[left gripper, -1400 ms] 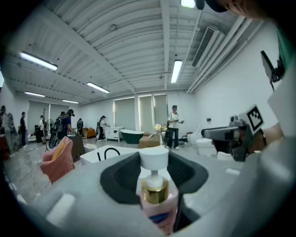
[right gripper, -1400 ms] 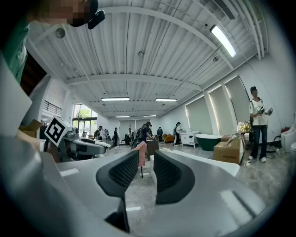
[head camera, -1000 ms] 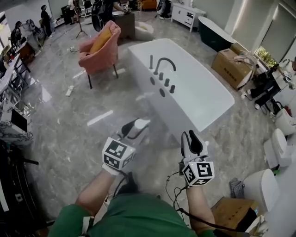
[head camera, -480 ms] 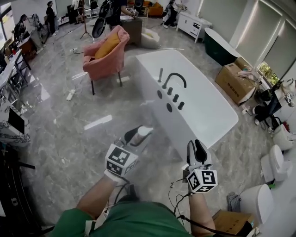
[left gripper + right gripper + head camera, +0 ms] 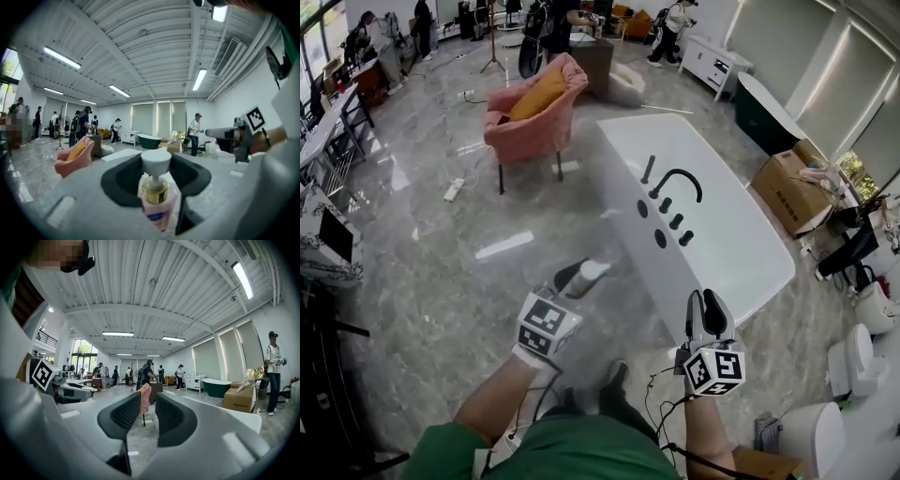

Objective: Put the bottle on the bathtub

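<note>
A pink pump bottle (image 5: 586, 274) with a white cap and gold collar lies between the jaws of my left gripper (image 5: 579, 275), which is shut on it. In the left gripper view the bottle (image 5: 157, 201) stands upright between the dark pads of the left gripper (image 5: 157, 174). The white bathtub (image 5: 722, 244) lies ahead and to the right, with black faucet fittings (image 5: 673, 183) on its near rim. My right gripper (image 5: 710, 305) hangs in front of the tub's near corner, its jaws close together around nothing. In the right gripper view the right gripper (image 5: 148, 416) has the bathtub (image 5: 234, 416) beyond it.
A pink armchair (image 5: 534, 112) stands left of the tub on the grey marble floor. Cardboard boxes (image 5: 797, 192) and a dark green tub (image 5: 769, 103) are at the right. White toilets (image 5: 853, 361) line the right edge. A desk (image 5: 333, 239) is at the left. Several people stand far back.
The bathtub and armchair have slid down and right in the head view as the person steps closer. Both grippers keep their hold and spacing.
</note>
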`<action>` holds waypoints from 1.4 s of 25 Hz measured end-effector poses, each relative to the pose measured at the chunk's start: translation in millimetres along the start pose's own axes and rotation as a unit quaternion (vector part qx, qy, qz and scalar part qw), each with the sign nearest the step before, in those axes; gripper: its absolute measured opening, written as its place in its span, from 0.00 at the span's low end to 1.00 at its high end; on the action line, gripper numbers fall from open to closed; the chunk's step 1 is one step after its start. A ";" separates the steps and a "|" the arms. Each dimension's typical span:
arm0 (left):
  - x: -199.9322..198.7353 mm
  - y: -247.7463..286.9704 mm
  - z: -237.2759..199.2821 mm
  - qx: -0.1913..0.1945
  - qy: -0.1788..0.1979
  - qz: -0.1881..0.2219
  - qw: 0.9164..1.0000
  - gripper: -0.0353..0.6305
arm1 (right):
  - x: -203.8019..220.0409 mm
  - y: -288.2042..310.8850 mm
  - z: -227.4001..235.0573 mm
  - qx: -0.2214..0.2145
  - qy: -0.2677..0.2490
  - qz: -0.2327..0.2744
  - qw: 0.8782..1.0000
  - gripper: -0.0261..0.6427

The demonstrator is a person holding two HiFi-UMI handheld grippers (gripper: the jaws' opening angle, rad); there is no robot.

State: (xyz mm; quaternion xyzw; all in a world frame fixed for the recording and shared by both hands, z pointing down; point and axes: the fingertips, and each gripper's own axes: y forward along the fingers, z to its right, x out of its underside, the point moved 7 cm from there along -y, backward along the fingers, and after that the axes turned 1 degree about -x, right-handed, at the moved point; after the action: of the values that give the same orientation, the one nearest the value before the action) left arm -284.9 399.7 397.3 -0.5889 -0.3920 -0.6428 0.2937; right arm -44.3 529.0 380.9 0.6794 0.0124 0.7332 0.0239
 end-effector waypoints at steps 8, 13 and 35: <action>0.2 70.6 -51.8 -0.036 -0.012 -0.020 0.999 0.32 | 10.0 105.4 50.6 -0.041 0.018 0.000 0.999 0.19; -22.3 124.1 -95.8 -0.073 -0.018 -0.016 0.997 0.32 | 0.4 186.8 89.5 -0.075 0.028 0.005 0.997 0.19; -46.5 262.0 -297.9 -0.105 -0.031 0.000 0.994 0.32 | -7.4 445.7 112.2 -0.089 0.021 -0.015 0.996 0.19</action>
State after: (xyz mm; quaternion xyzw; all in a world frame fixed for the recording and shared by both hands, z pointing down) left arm -215.7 6.3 393.2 -0.6364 -0.3313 -0.6618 0.2175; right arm 60.0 82.0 404.7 0.6587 -0.0422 0.7453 0.0944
